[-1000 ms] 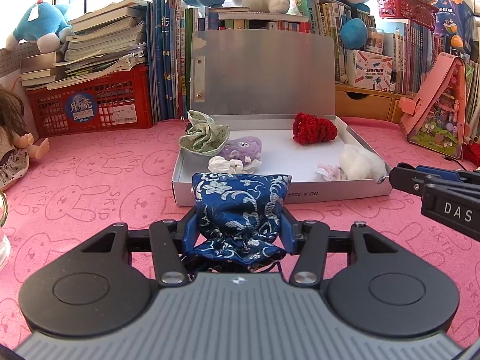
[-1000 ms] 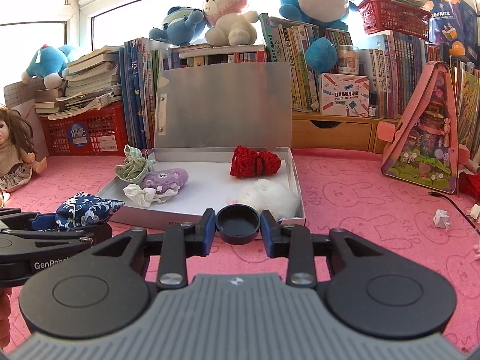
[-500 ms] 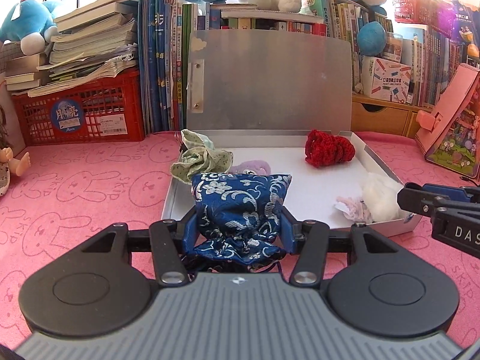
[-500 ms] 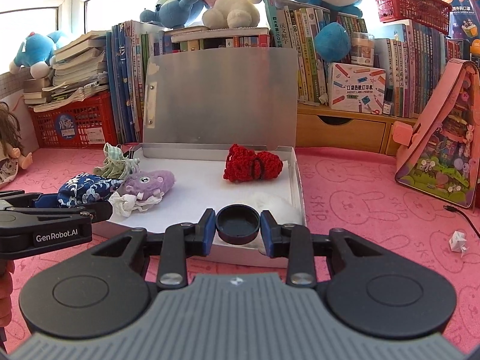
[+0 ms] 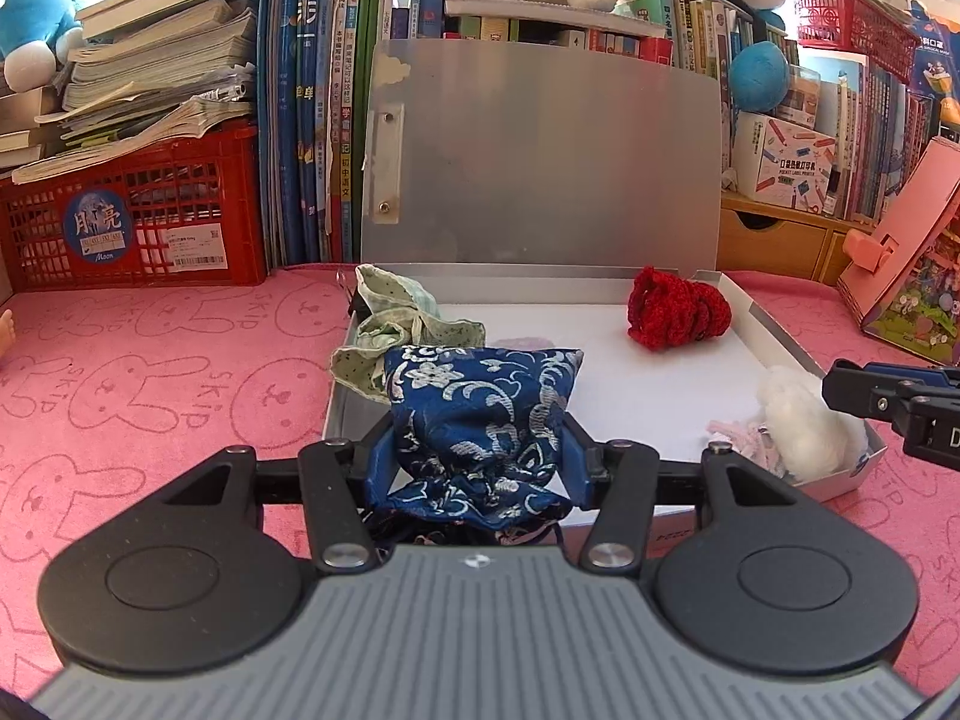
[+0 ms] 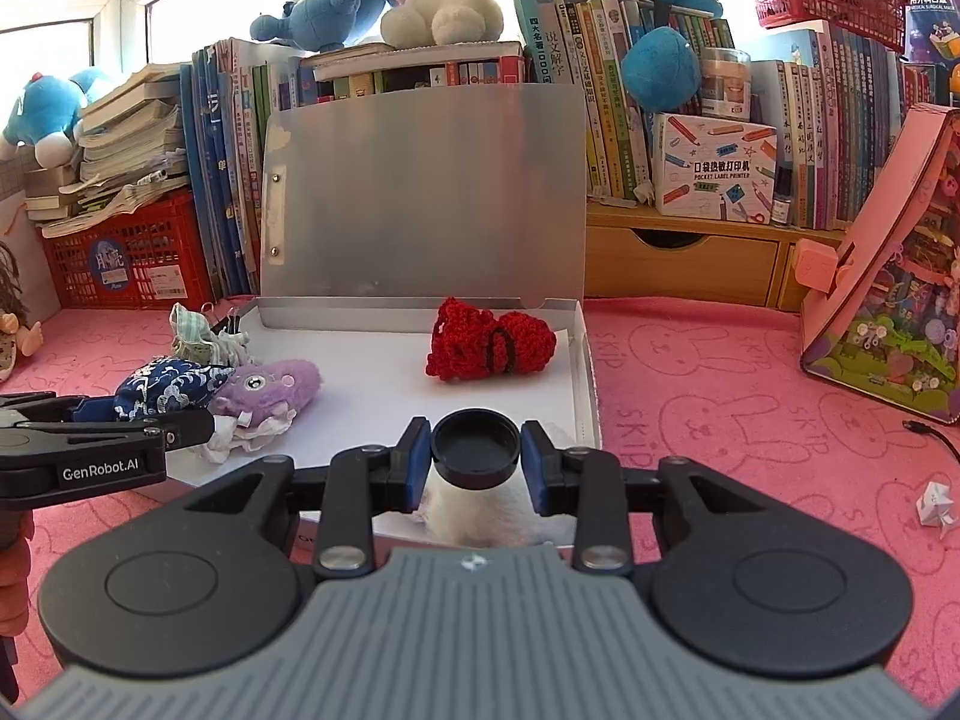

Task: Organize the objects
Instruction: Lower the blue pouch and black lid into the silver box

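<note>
We see the left gripper [image 5: 480,450] partly closed, its blue pads pressed on both sides of a blue brocade pouch [image 5: 480,414], held over the near left edge of the open box [image 5: 780,330]; the right gripper [image 6: 476,450] is closed almost fully on a small black round lid [image 6: 476,441], held above the box's near right corner, over a white fluffy toy [image 6: 480,516]. In the box lie a red crocheted piece [image 6: 489,348] toward the back right, a purple plush [image 6: 270,390] at the left, and a pale green cloth [image 5: 390,324] draped over the left wall; the silver lid [image 5: 540,150] stands upright behind. The box rests on a pink mat printed with rabbits [image 6: 720,390]; behind it are rows of books [image 6: 600,120], a red crate [image 5: 132,222] under stacked books, plush toys on top, and a pink playhouse [image 6: 888,312] at the right.
</note>
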